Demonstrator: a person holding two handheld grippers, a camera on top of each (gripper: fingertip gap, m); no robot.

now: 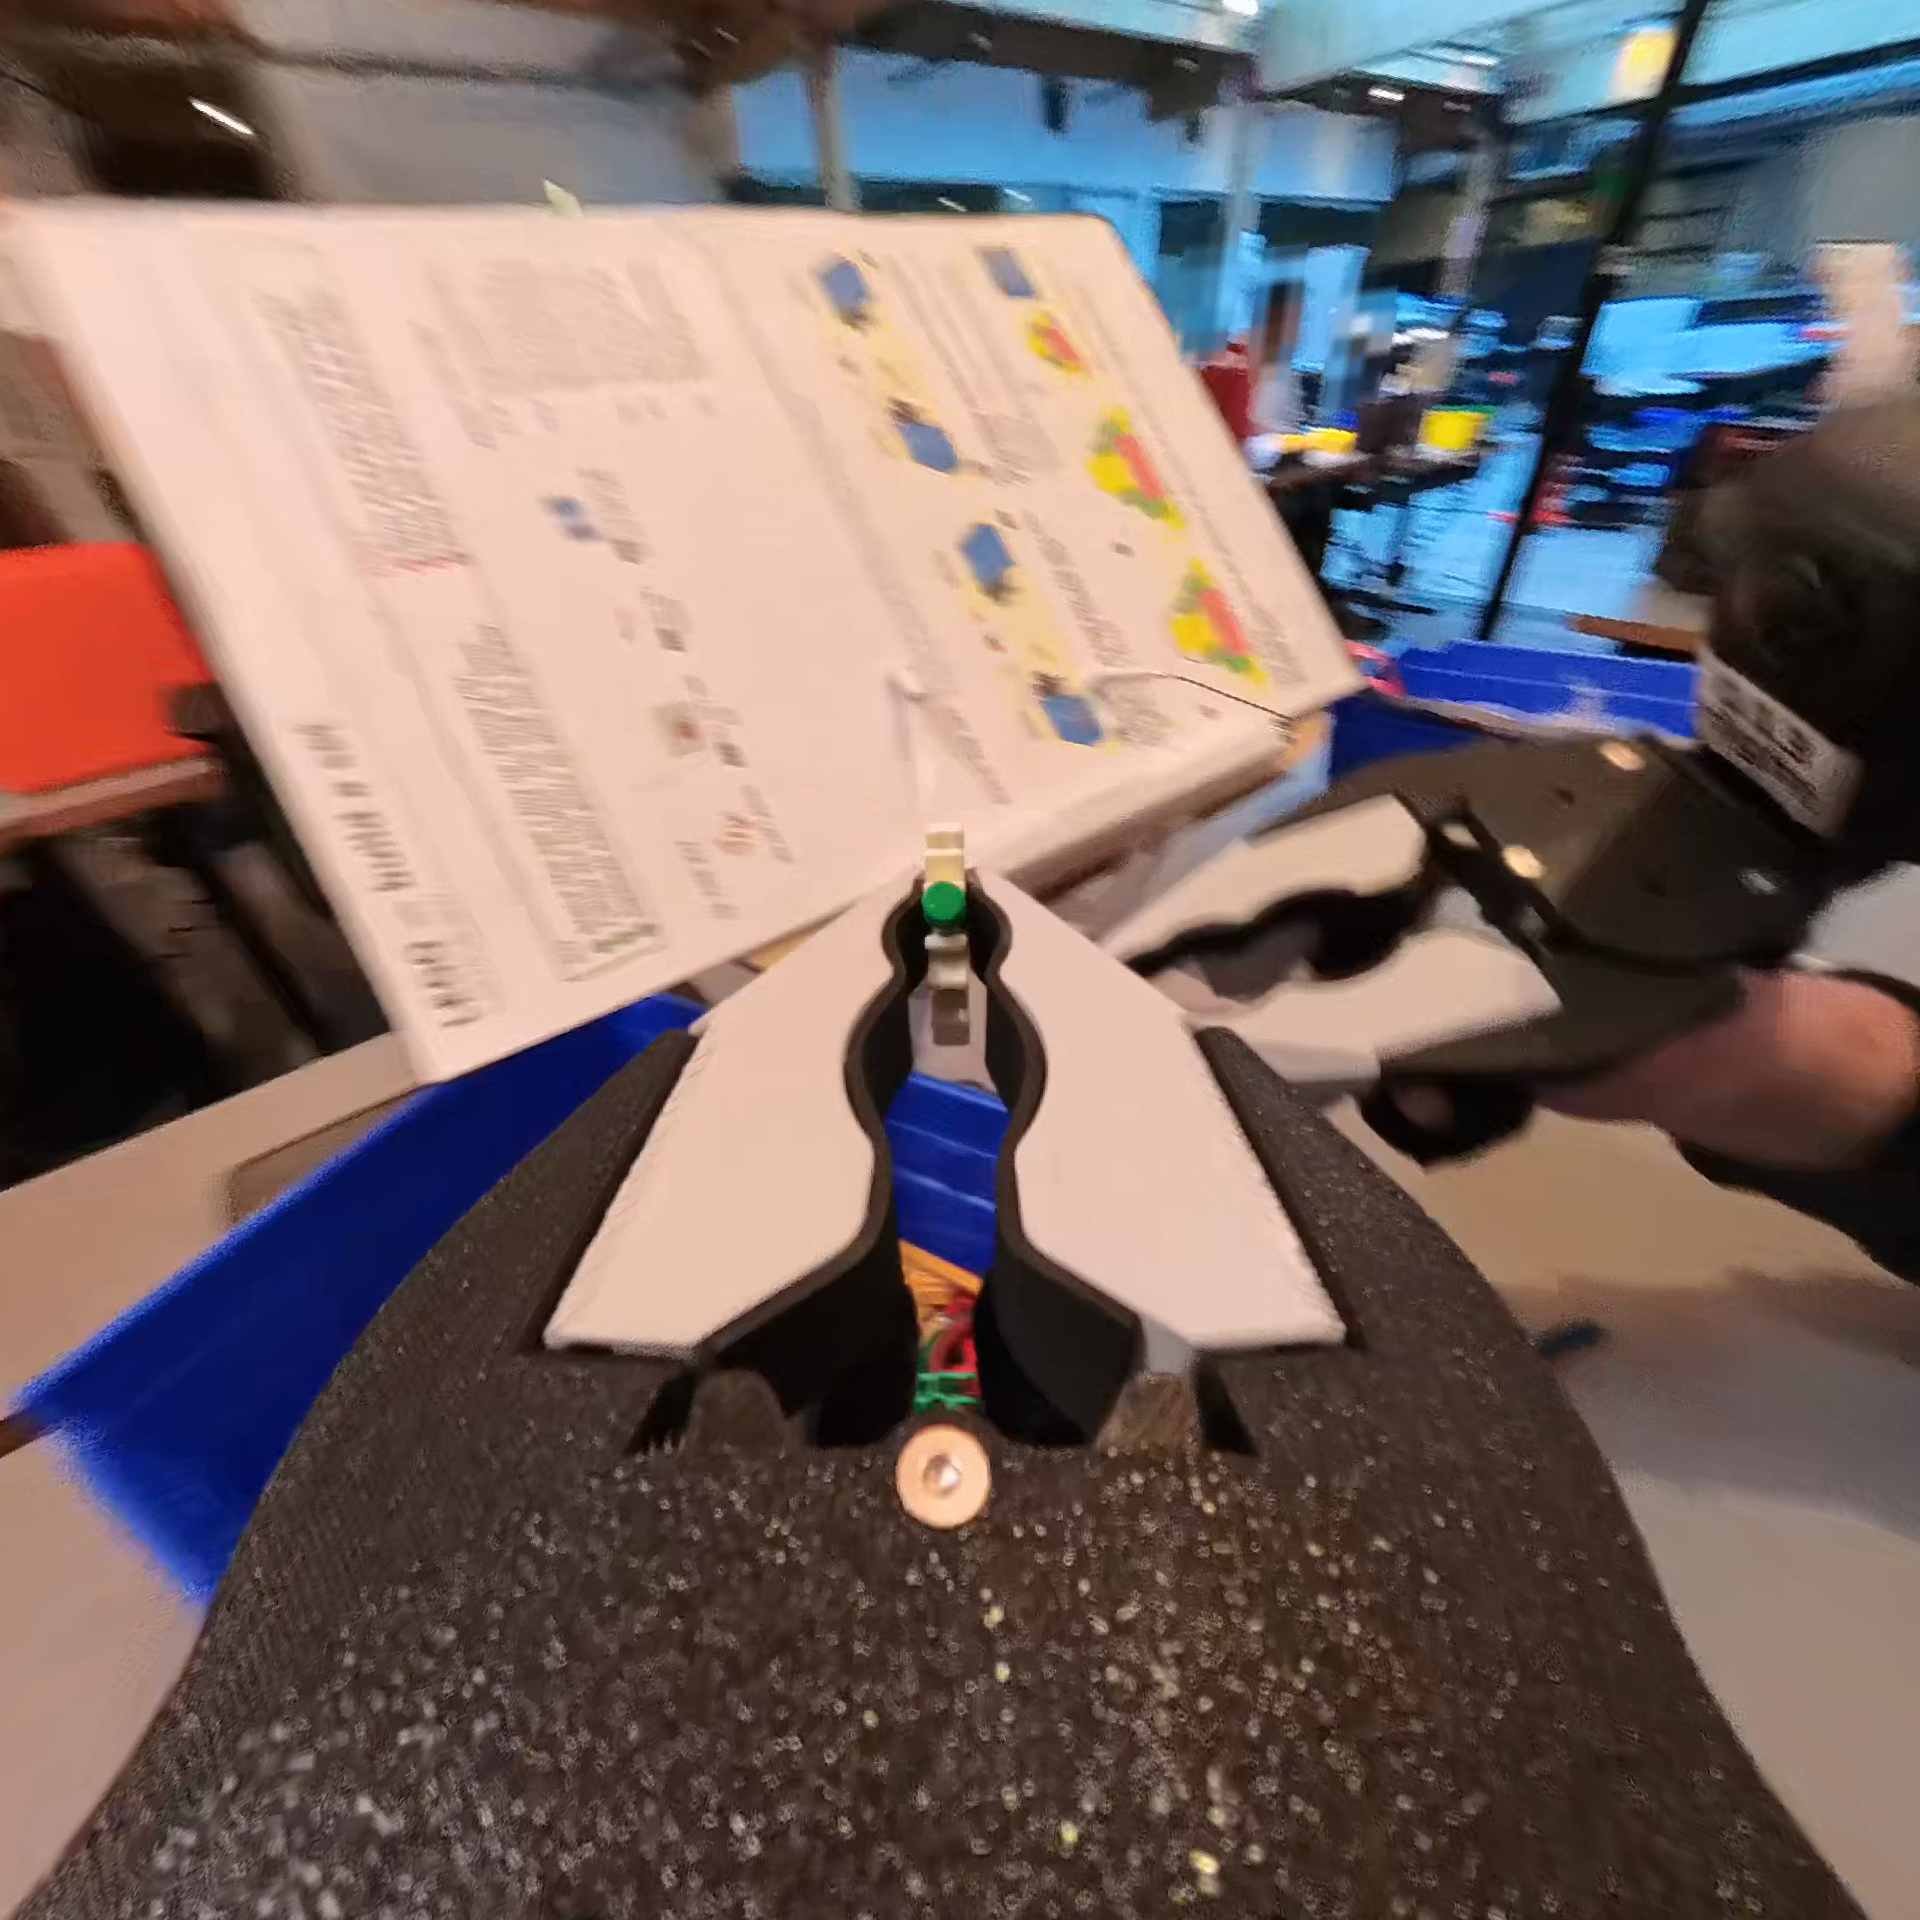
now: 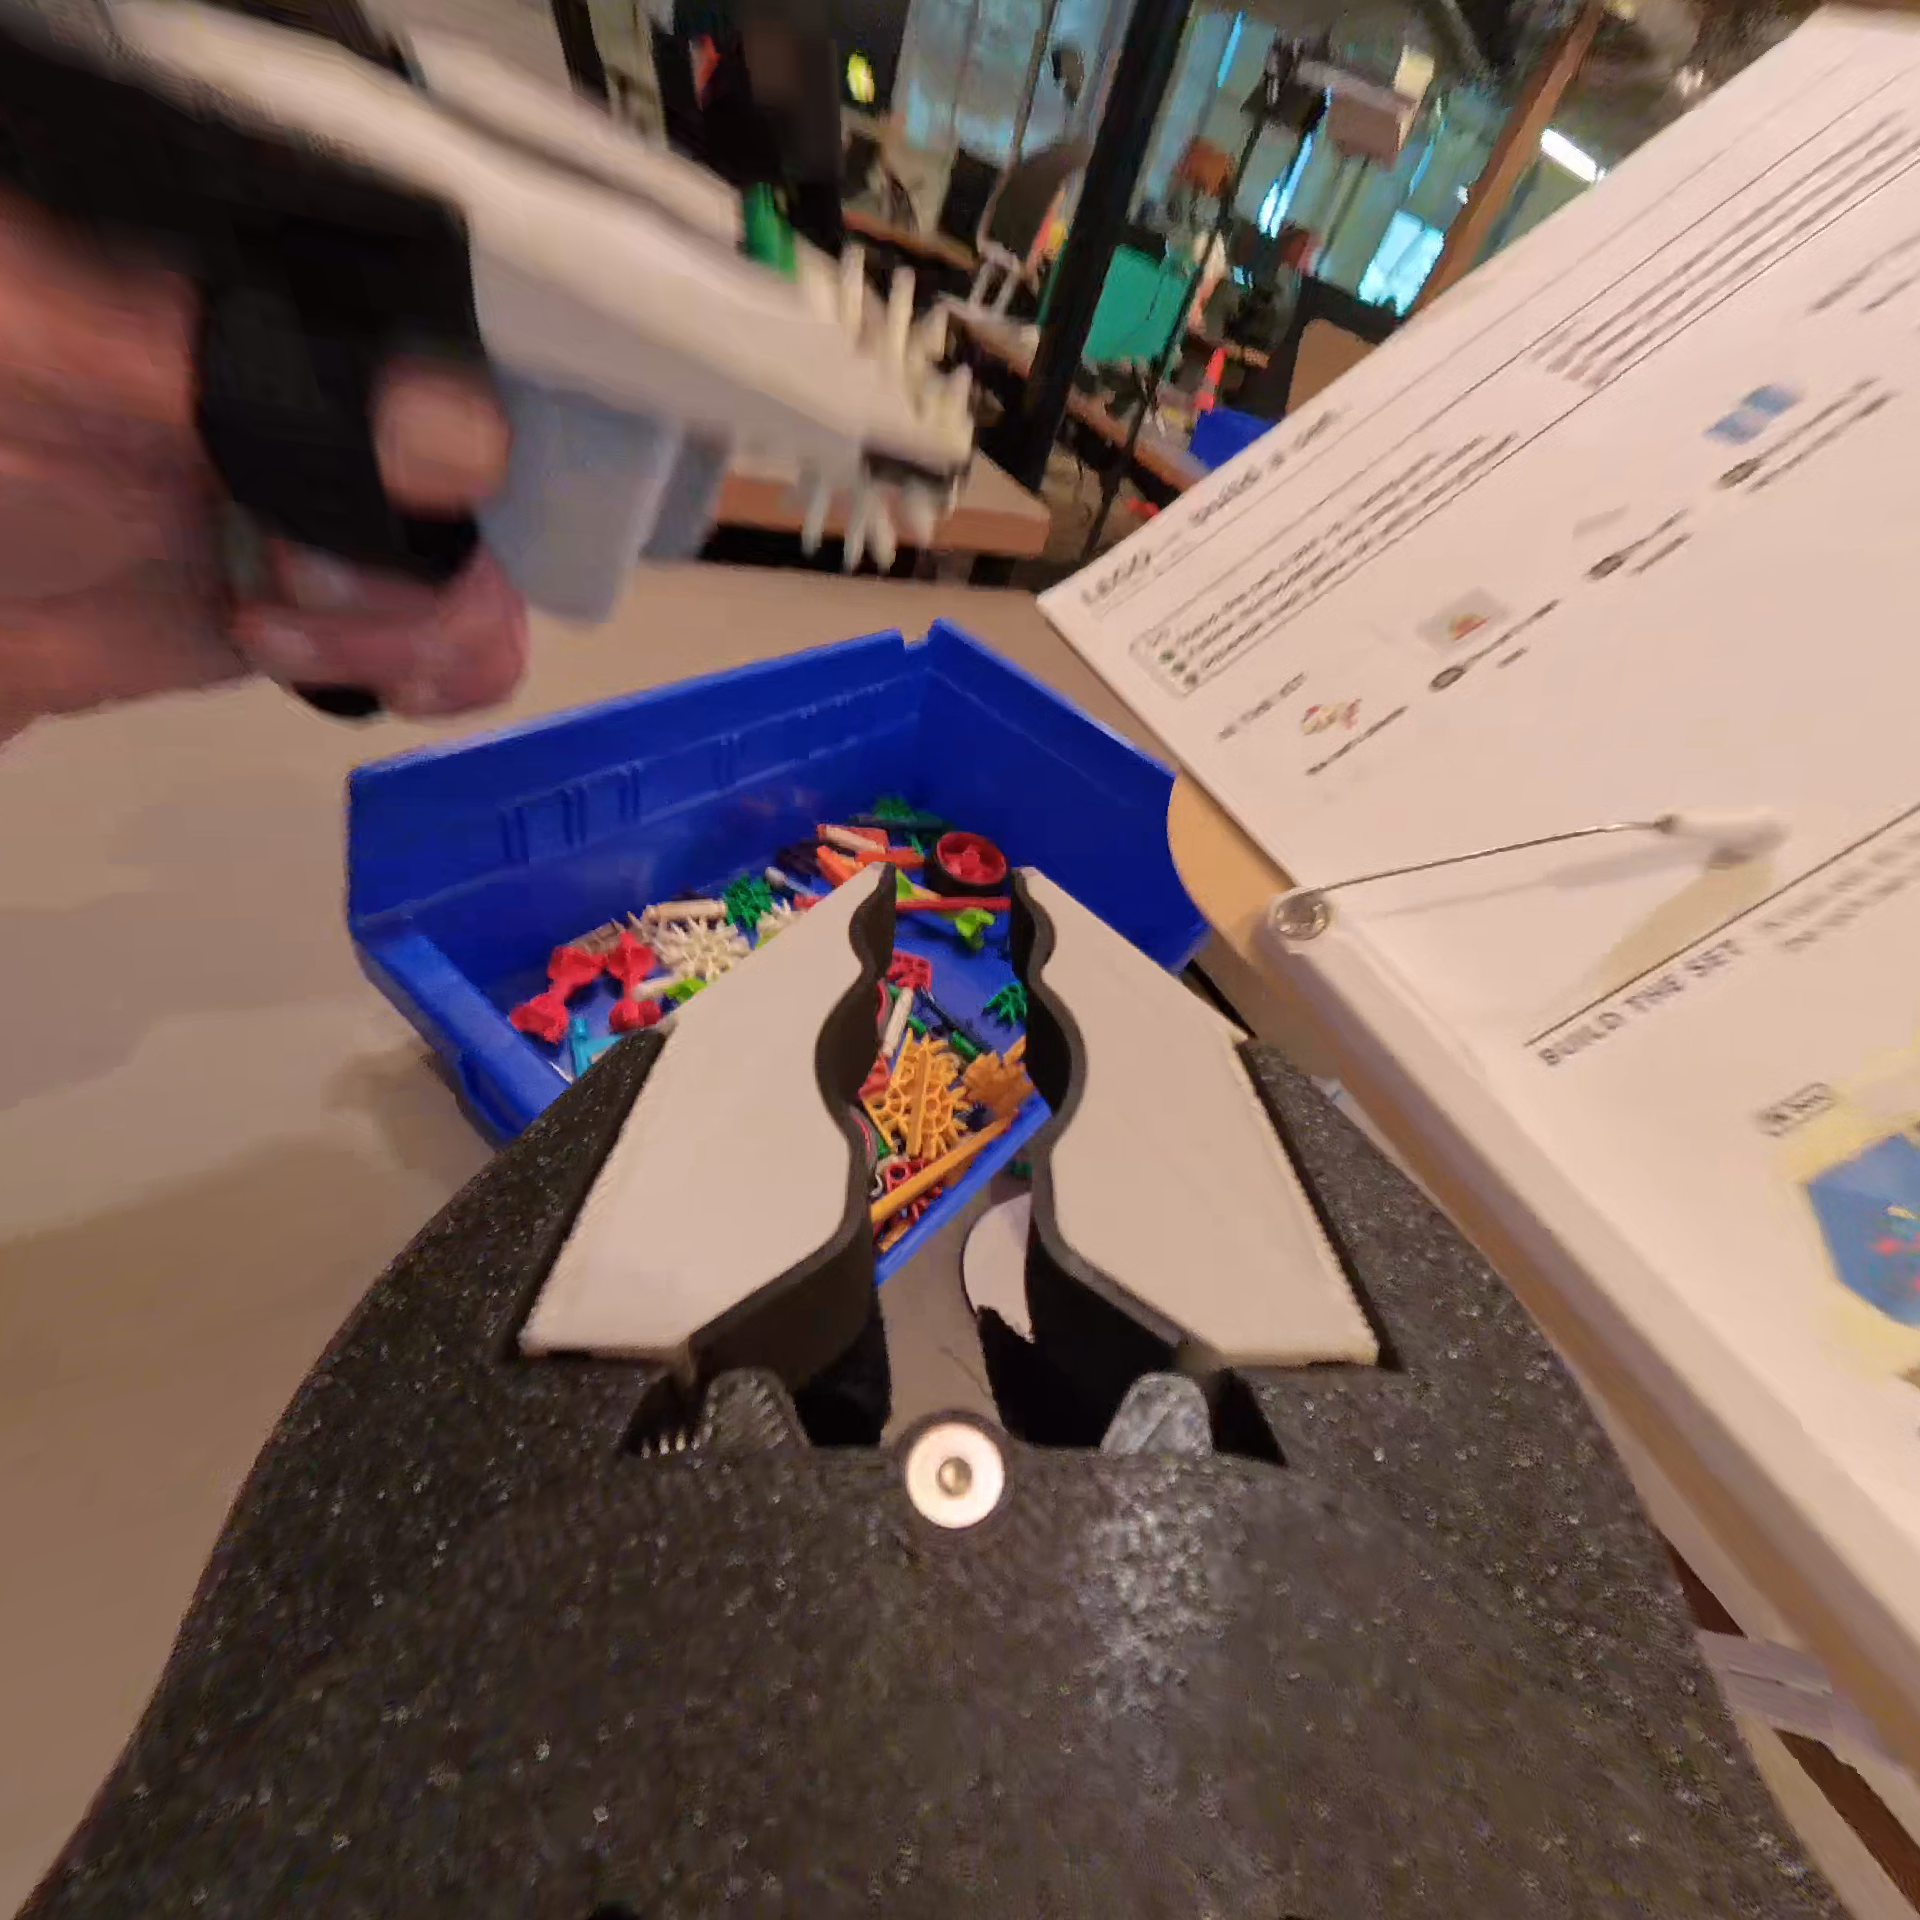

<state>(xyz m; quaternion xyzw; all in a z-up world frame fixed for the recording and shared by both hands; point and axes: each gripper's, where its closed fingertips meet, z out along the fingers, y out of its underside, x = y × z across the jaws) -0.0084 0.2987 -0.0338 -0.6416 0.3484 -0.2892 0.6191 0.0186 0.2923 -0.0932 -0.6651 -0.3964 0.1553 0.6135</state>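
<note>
Table [image 2: 156, 1039], pale and broad, carries everything here, and over its far side leans a big white instruction board [image 1: 623, 540] printed with text and small coloured diagrams, propped at a slant. The left wrist view takes in most of its face; the right wrist view catches only a lower corner, where a thin wire clip [image 2: 1507, 857] crosses the sheet. Beneath the board's edge sits a blue plastic bin [image 2: 644, 800]. From the right side its inside is plain: a jumble of construction-toy pieces [image 2: 925, 1101] in orange, red, green and white, with a small red wheel [image 2: 966, 862] near the back wall. From the left only blue wall and a sliver of colour show between the fingers. The left gripper [image 1: 943, 914] is raised above the bin, jaws pinched on a small assembly of white rods with a green connector [image 1: 943, 902] at its tips. The right gripper [image 2: 951, 894] hangs over the bin with jaws parted and nothing between them, and a hand [image 1: 1714, 1049] wraps its handle in the left view.
</note>
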